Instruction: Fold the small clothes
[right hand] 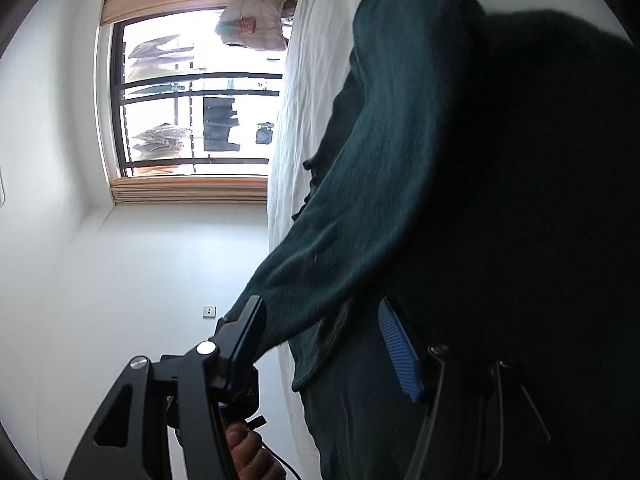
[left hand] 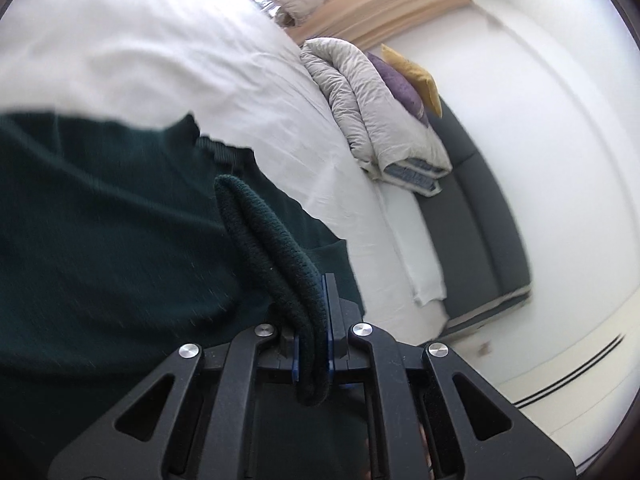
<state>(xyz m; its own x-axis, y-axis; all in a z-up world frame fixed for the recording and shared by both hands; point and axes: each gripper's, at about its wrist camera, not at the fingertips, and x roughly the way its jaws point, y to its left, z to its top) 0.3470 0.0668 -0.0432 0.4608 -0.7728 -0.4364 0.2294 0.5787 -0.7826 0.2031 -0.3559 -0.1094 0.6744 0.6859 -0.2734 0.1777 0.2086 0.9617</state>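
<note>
On the bed (left hand: 240, 60), across its white sheet, lies the dark green sweater (left hand: 100, 240). My left claw (left hand: 314, 344) is clamped on a thick knit fold of it, the fold standing up between the blue pads. Right of that: folded grey quilt (left hand: 360, 96), purple and yellow cushions, dark sofa. My right claw (right hand: 332, 344) stands apart, blue pad (right hand: 400, 356) showing, sweater cloth draped between and over the fingers; whether it touches them I cannot tell. Window (right hand: 192, 100) at left.
</note>
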